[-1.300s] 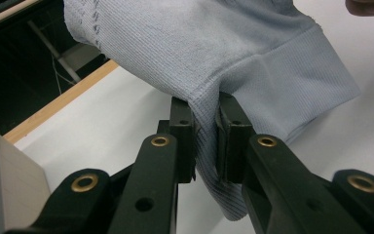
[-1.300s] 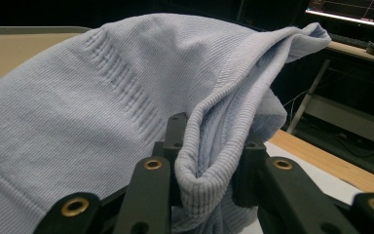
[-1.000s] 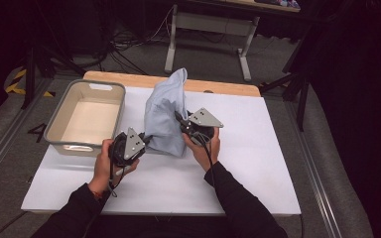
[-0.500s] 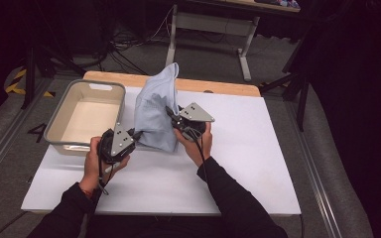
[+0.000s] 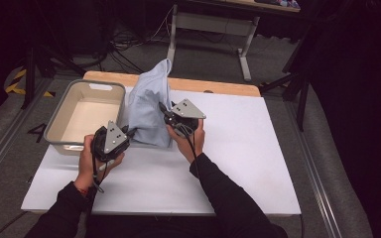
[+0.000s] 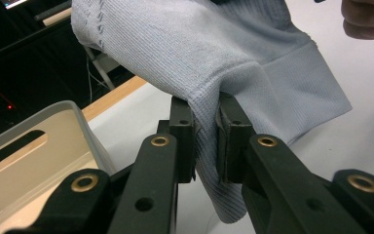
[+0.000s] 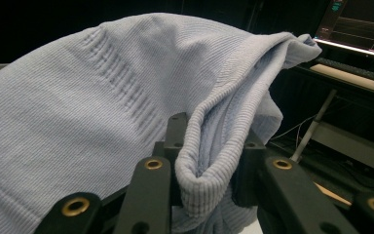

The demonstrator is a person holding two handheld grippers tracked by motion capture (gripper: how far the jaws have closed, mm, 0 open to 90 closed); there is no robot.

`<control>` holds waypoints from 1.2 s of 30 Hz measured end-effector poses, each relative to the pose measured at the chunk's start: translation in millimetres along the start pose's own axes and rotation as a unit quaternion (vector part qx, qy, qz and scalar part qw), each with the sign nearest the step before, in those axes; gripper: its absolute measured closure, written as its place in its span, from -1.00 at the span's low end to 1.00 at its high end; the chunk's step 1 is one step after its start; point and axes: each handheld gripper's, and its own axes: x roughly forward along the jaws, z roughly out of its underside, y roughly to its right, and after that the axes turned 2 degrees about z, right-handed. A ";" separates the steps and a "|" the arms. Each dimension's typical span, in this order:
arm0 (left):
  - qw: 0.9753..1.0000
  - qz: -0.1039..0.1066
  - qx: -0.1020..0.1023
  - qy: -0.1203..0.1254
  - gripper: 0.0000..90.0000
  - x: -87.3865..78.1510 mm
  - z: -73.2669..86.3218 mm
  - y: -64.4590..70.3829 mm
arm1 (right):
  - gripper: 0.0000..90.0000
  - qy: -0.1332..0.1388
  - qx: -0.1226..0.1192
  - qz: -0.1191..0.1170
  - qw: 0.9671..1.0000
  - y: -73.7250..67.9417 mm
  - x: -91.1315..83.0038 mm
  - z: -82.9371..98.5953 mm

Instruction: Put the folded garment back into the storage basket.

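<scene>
A pale blue ribbed knit garment (image 5: 149, 106) hangs lifted above the white table top (image 5: 248, 163), bunched and draped, beside the beige tub (image 5: 59, 119). My left gripper (image 5: 128, 133) is shut on a fold of the garment (image 6: 207, 122) near its lower hem. My right gripper (image 5: 162, 113) is shut on another rolled edge of the garment (image 7: 204, 161), higher up at its right side. In the left gripper view the ribbed hem spreads onto the white surface, and part of a hand (image 6: 367, 19) shows at top right.
The beige plastic tub (image 6: 29, 146) with a handle slot stands at the table's left. A wooden strip (image 5: 218, 85) runs along the far edge. Behind it stand a metal table frame (image 5: 206, 25), cables and a dark floor. A monitor (image 7: 358, 27) glows at the right.
Both grippers have carried the garment to the left, toward the tub. The left hand has dropped lower and nearer the table's front; the cloth hangs more upright.
</scene>
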 end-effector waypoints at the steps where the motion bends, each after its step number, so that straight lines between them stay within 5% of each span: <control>1: 1.000 -0.002 0.000 0.000 0.78 -0.7 0.4 -0.9 | 0.64 0.001 -0.001 -0.002 1.000 -0.8 1.3 -0.5; 36: 0.999 -0.042 -0.019 -0.001 0.78 -29.8 16.7 -34.7 | 0.65 0.012 -0.017 -0.027 0.999 -36.7 36.1 -23.6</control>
